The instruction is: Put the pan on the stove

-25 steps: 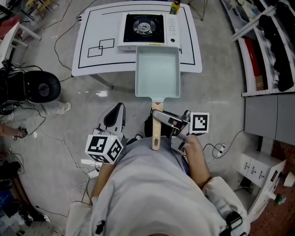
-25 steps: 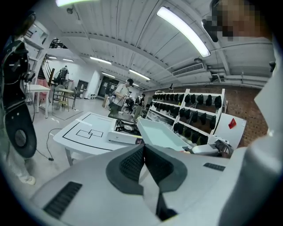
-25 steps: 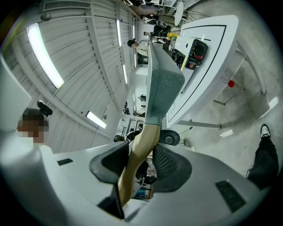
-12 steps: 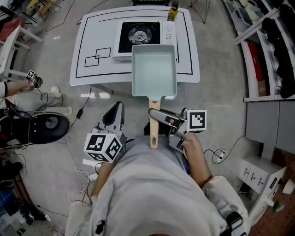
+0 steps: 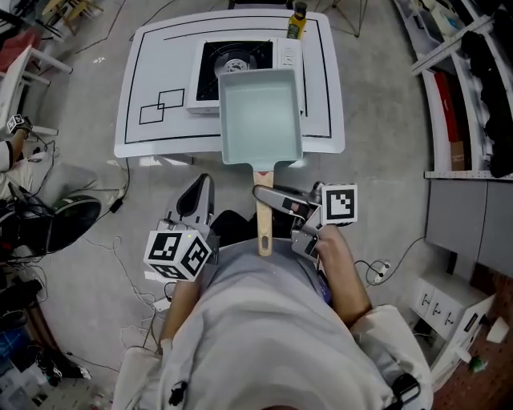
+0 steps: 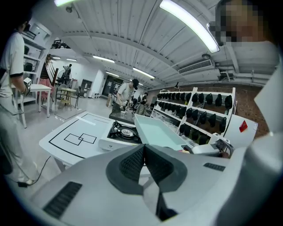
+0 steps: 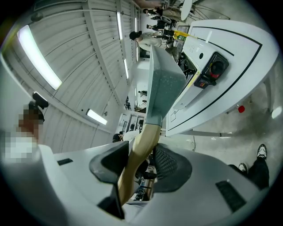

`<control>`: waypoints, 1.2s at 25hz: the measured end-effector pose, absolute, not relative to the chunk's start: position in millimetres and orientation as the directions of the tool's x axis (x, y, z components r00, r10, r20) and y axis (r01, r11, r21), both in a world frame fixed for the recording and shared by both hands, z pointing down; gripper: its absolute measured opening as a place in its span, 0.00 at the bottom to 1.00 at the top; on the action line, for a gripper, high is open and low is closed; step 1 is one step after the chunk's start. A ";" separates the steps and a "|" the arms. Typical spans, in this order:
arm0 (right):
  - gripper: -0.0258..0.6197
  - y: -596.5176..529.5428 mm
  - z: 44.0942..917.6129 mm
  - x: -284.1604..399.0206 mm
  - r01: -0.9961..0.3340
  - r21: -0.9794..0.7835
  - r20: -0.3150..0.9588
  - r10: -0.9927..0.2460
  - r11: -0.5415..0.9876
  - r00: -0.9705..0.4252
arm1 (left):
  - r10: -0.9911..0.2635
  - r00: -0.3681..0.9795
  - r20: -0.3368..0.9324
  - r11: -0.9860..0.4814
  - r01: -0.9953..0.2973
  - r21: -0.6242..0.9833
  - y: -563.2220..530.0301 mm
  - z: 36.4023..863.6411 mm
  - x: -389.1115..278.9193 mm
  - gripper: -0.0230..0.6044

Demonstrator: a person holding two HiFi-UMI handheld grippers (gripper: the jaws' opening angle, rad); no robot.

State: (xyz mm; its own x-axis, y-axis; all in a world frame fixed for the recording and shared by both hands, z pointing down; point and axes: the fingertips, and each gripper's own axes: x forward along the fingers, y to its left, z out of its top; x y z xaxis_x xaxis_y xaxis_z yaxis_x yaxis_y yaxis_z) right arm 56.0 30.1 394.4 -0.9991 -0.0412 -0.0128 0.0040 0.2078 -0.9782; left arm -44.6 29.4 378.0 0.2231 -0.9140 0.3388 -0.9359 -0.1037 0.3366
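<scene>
Pan [image 5: 260,116]: a pale green rectangular pan, held level in the air above the white table [image 5: 152,80]. Its far part lies over the near right side of the gas stove [image 5: 210,60] and hides part of the burner. Its wooden handle [image 5: 264,228] points back toward the person.
Change: one second ago the pan hung at the table's near edge, just short of the stove. It has since been carried forward and now overlaps the stove. The grip on the handle is unchanged, and the left gripper has stayed low at the person's left side.
Right gripper [image 5: 268,196]: clenched on the wooden handle [image 7: 137,154] a little behind the pan [image 7: 161,88]. It is reached in from the right, across the handle, and is held by the person's hand [image 5: 329,252] in front of the body.
Left gripper [image 5: 202,188]: its jaws are pressed together with nothing between them. It is pointed forward toward the table, short of the table's edge, and is kept apart from the pan.
Stove: a single-burner tabletop unit set on the far half of the table. Its control knob [image 7: 214,68] is on the right-hand panel, partly covered in the head view by the pan.
Surroundings: a yellow-capped bottle [image 5: 297,20] stands at the table's far edge, just beyond the stove. Two overlapping black rectangles [image 5: 160,108] are drawn on the table left of the stove. Cables [image 5: 96,200] are strewn over the floor at the left. Shelving [image 5: 473,80] with dark items runs along the right.
</scene>
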 end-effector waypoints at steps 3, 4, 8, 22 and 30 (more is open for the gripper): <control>0.30 17.9 395.3 53.8 -0.010 -0.979 0.002 -0.043 0.205 -0.999 | -0.912 0.225 0.343 -0.103 -0.935 0.338 19.6 377.2 -46.5 0.05; 0.31 13.0 394.8 52.0 -0.010 -0.979 0.001 -0.046 0.203 -0.999 | -0.912 0.227 0.342 -0.106 -0.935 0.337 15.3 376.3 -48.0 0.05; 0.31 -10.8 396.2 39.8 -0.017 -0.977 0.003 -0.065 0.210 -0.998 | -0.913 0.242 0.330 -0.125 -0.932 0.339 -9.9 376.8 -63.0 0.05; 0.31 -70.4 382.6 -13.1 -0.012 -0.972 -0.012 -0.102 0.236 -0.995 | -0.909 0.319 0.269 -0.218 -0.913 0.344 -90.5 356.3 -118.0 0.05; 0.31 -93.9 394.4 -44.7 -0.024 -0.976 -0.005 -0.136 0.216 -0.991 | -0.898 0.348 0.270 -0.240 -0.900 0.365 -115.8 363.6 -153.9 0.05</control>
State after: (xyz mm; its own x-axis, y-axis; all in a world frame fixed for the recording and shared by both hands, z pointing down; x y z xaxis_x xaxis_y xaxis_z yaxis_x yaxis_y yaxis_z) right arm -44.7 -93.9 394.4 -0.9907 -0.1361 -0.0054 -0.0244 0.2164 -0.9760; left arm -153.9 -115.8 363.6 0.3485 -0.8977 0.2698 -0.8998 -0.2397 0.3645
